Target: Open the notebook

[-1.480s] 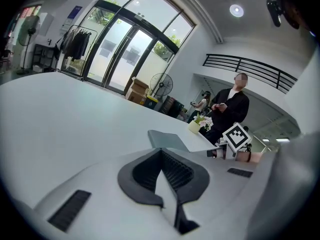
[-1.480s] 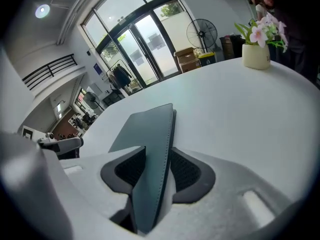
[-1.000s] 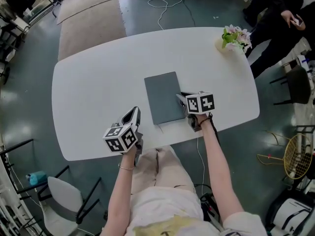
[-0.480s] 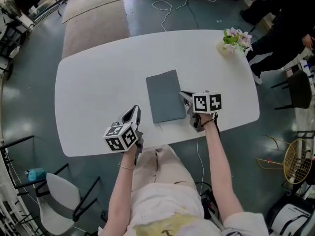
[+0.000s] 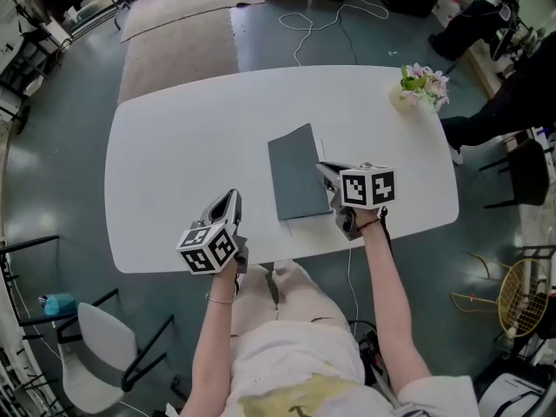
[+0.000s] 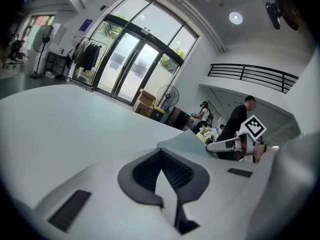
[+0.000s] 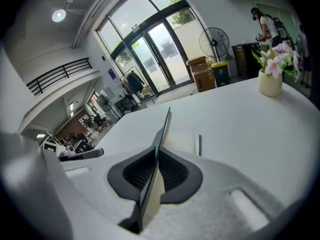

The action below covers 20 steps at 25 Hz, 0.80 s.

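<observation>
A grey notebook (image 5: 298,181) lies on the white table (image 5: 174,163), a little right of centre. My right gripper (image 5: 324,171) is shut on the right edge of its cover (image 7: 163,130). The cover is lifted and stands tilted, and pale pages (image 7: 182,139) show under it. My left gripper (image 5: 228,201) hovers over the table's near edge, left of the notebook and apart from it. Its pads (image 6: 172,171) meet with nothing between them. The left gripper view shows the raised cover (image 6: 187,143) and the right gripper (image 6: 225,145) beyond its own jaws.
A small vase of pink flowers (image 5: 420,83) stands at the table's far right. A person (image 5: 512,89) is beside the right end. A white chair (image 5: 109,354) stands at the near left. A rug (image 5: 178,50) and a cable (image 5: 321,16) lie on the floor beyond.
The right gripper has shut on the notebook cover's right edge and risen, tilting the cover up. The left gripper has lifted slightly.
</observation>
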Motion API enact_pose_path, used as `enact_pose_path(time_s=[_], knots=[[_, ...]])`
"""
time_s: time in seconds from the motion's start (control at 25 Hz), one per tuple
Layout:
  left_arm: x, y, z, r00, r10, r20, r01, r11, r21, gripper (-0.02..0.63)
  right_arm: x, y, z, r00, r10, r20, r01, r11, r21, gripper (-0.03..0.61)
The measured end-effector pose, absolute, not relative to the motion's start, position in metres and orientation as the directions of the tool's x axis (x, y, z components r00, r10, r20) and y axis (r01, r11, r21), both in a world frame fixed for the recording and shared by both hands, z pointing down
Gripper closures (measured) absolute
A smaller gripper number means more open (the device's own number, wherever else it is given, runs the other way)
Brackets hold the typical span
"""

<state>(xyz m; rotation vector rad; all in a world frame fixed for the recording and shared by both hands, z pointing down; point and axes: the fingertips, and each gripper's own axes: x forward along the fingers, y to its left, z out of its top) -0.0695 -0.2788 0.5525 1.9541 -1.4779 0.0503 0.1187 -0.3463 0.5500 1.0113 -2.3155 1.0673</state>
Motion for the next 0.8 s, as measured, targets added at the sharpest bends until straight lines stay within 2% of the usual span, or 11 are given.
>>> enact_pose_path(time_s=[0.28,0.8], knots=[[-0.107,-0.271,0.539,0.341,-0.86,0.379,-0.859,-0.122,0.497,0.615,0.083,-0.34,0.52,-0.64,-0.479,0.601,-0.762,0.498,-0.415,0.549],[-0.175,-0.253,0.531,0.389,-0.85,0.356,-0.845,-0.174,0.507,0.615,0.006,-0.325,0.499,-0.495,-0.578,0.649,-0.84,0.509,-0.188,0.549]])
